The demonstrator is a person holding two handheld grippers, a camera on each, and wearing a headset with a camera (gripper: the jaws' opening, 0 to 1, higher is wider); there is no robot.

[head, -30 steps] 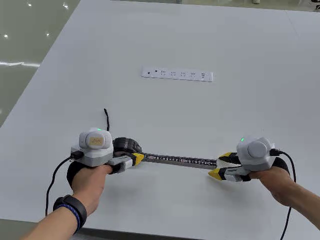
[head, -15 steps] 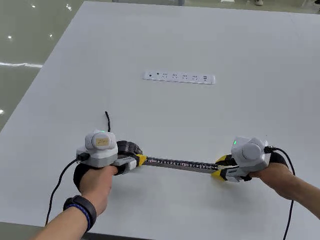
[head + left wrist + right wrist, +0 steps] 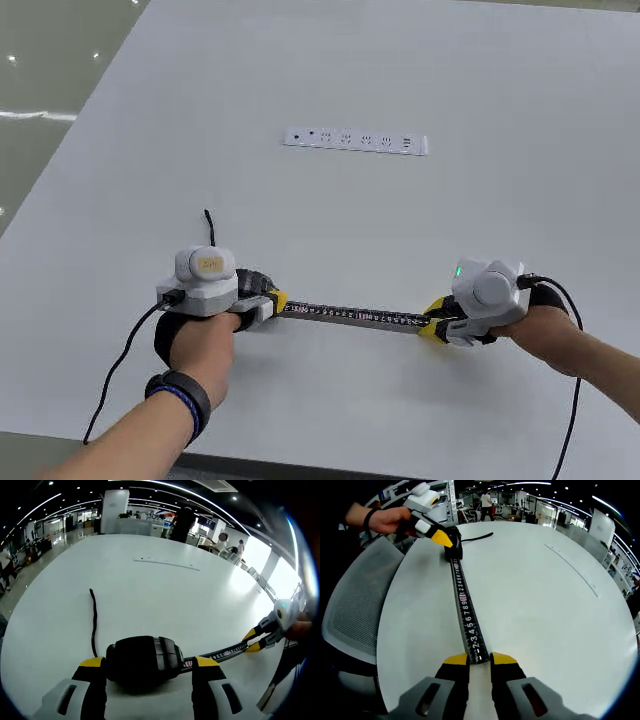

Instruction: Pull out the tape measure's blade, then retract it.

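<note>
Looking down on a broad white bench (image 3: 400,60), with a white power strip (image 3: 355,142) lying well back from the work. Nearer the person, a black tape measure (image 3: 142,657) resting on the bench, gripped on both sides of its case by the widely spread fingers of the left gripper (image 3: 149,661). Stretching from the case toward the right, the blade (image 3: 355,317), numbers up, low along the bench. At its far end, the right gripper (image 3: 480,658), fingers nearly together and pinching the blade's tip. Compared with a second ago: right fingers, then spread apart around the tip, now drawn in on it; blade span about the same. Probably means the pull-out is done and the retract is yet to come. Behind the case, a thin black cord (image 3: 93,615) trailing on the bench.
</note>
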